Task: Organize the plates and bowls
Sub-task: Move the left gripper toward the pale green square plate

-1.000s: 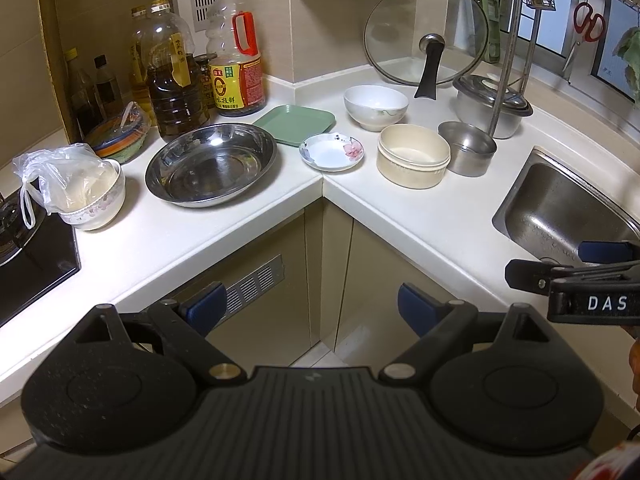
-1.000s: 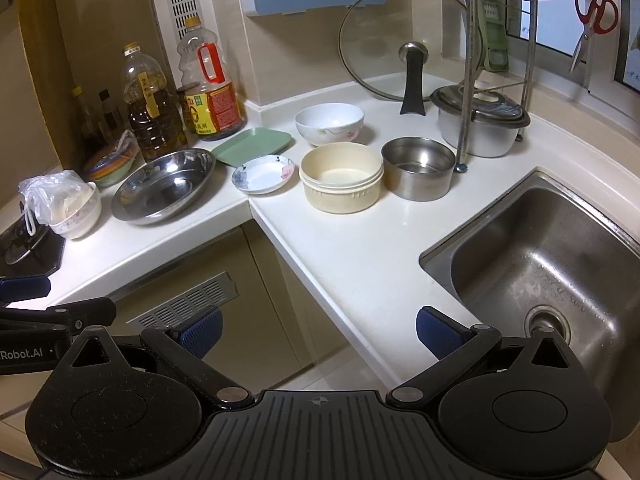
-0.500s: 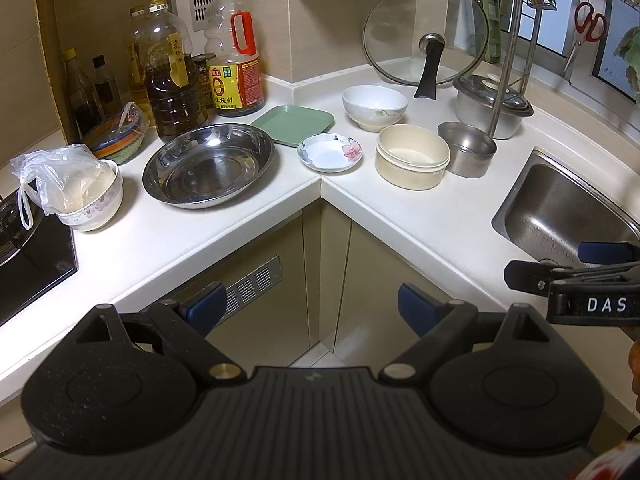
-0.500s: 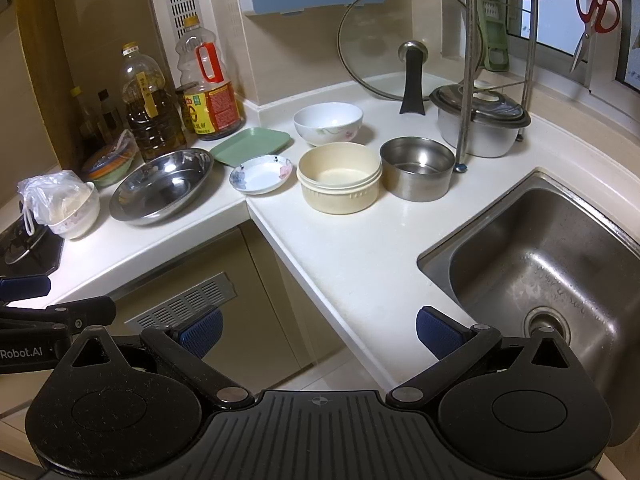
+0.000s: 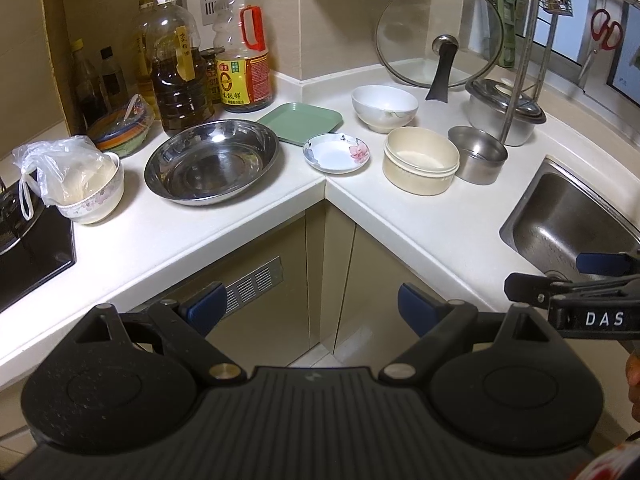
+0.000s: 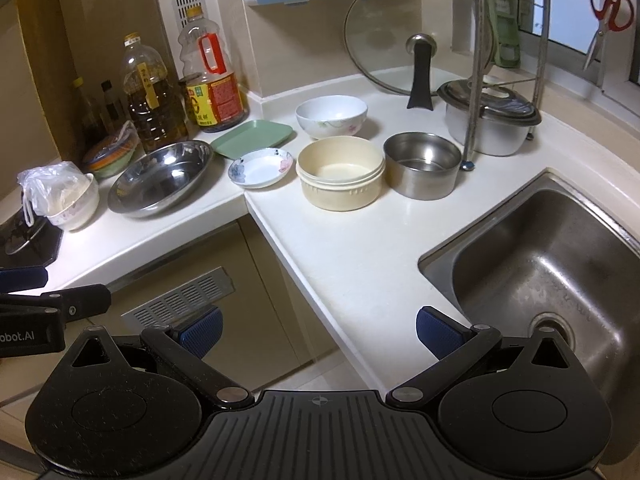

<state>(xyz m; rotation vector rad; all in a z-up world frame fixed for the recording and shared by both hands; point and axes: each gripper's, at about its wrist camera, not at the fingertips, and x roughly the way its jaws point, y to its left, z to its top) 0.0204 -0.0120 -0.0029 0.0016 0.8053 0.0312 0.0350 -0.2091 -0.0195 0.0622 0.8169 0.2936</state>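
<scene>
left tongs (image 5: 310,306): spread wide, empty | right tongs (image 6: 318,330): spread wide, empty, clear of countertop (image 6: 360,256)

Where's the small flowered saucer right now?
In both wrist views the small flowered saucer sits at the inner corner of the countertop, between the steel basin on its left and the cream bowl on its right, just in front of the green tray.

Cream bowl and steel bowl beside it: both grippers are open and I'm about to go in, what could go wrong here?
The cream bowl and small steel bowl look nearly touching, so a finger pushed between them may shove one aside. The rack pole stands right behind the steel bowl and could catch the right gripper. The flowered saucer lies near the counter corner; a nudge from the left gripper might slide it off.
</scene>
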